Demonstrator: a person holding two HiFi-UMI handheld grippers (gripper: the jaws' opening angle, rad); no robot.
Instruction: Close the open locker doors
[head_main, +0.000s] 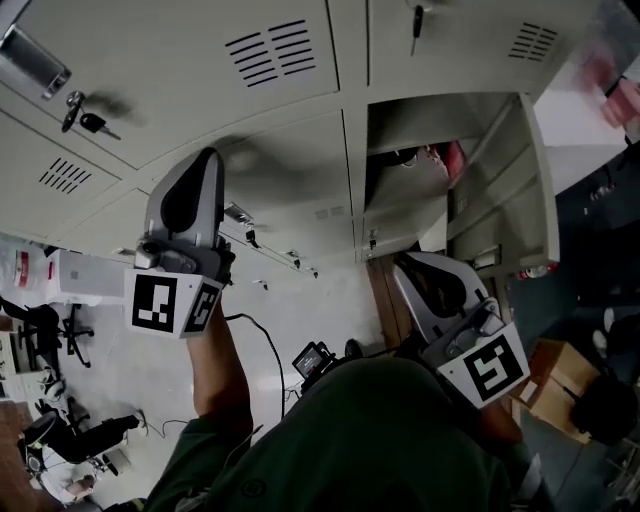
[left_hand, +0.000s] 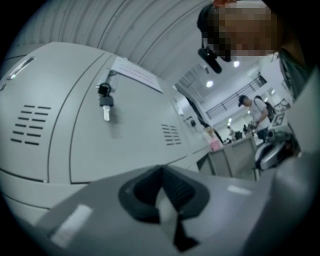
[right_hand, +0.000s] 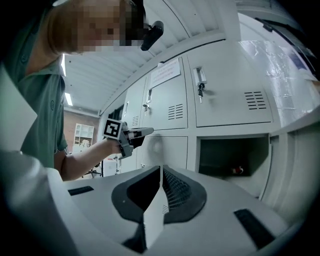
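Most visible doors shut. One locker (head_main: 420, 125) left open, door (head_main: 510, 190) swung wide. Left hand-held gripper (head_main: 207, 158) jaws together, empty, near closed door (head_main: 290, 170). Right hand-held gripper (head_main: 408, 265) jaws together, empty, just below open door. Push not yet made.

The left gripper (head_main: 208, 158) is pointing forward on an outstretched bare forearm (head_main: 215, 365), its jaws pressing together on nothing. The right gripper (head_main: 410, 266) is sitting lower, near the torso, its jaws likewise meeting.
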